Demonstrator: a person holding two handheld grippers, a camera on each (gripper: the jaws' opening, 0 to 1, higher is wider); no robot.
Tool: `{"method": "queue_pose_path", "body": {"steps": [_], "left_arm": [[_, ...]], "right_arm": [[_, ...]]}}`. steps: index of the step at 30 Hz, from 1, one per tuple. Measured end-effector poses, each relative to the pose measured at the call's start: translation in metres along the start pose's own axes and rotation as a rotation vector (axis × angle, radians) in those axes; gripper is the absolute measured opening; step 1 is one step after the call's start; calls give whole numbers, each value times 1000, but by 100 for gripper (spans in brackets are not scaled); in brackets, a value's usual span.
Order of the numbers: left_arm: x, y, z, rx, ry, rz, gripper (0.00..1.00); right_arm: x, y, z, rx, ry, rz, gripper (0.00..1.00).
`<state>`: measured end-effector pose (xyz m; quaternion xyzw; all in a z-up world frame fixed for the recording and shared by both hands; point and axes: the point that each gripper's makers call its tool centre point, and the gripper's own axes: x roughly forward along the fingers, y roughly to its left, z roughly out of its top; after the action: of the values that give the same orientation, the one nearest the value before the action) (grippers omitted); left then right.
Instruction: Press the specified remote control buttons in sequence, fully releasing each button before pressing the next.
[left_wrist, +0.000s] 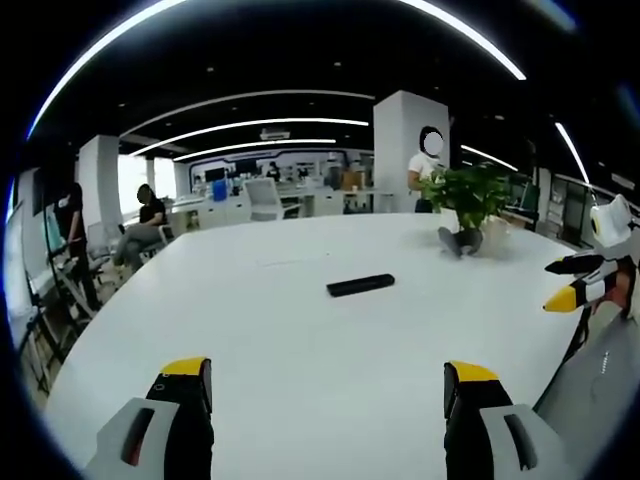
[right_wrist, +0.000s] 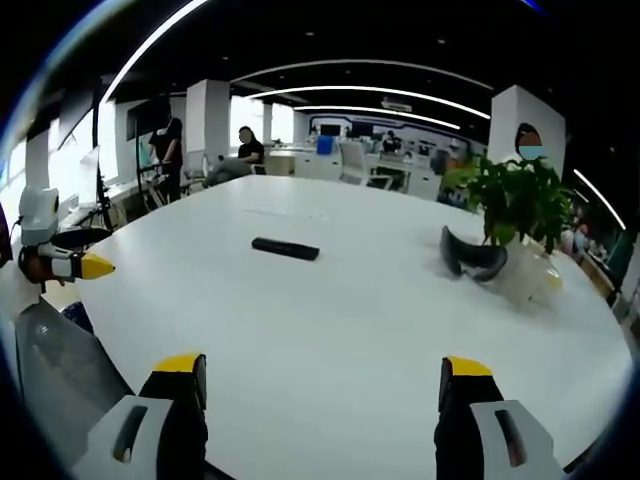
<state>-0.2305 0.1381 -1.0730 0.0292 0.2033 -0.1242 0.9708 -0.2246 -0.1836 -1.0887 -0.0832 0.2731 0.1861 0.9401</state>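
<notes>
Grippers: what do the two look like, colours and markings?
Both match. The left gripper has two blocky black jaws capped with yellow tips, on light grey housings with dark slots. The right gripper is built the same. Seen from the side, the right gripper has pointed yellow-tipped black jaws, an orange band and a white body.

An open-plan office: a large white meeting surface (left_wrist: 300, 330), rows of desks with monitors (left_wrist: 300, 195), office chairs (left_wrist: 262, 197), seated people (left_wrist: 145, 225), white columns (left_wrist: 410, 150) and curved ceiling light strips (left_wrist: 250, 125).
</notes>
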Motion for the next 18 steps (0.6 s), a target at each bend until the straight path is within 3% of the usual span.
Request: {"method": "queue_pose_path", "body": {"steps": [6, 10, 18], "left_arm": [[1, 1, -1, -8, 2, -6, 100], [2, 2, -1, 39, 9, 8, 100], [6, 10, 10, 25, 4, -2, 100]], "right_arm": [[0, 1, 0, -2, 0, 3, 96], [0, 0, 1, -1, -2, -3, 96], [0, -1, 1, 7, -4, -8, 96]]}}
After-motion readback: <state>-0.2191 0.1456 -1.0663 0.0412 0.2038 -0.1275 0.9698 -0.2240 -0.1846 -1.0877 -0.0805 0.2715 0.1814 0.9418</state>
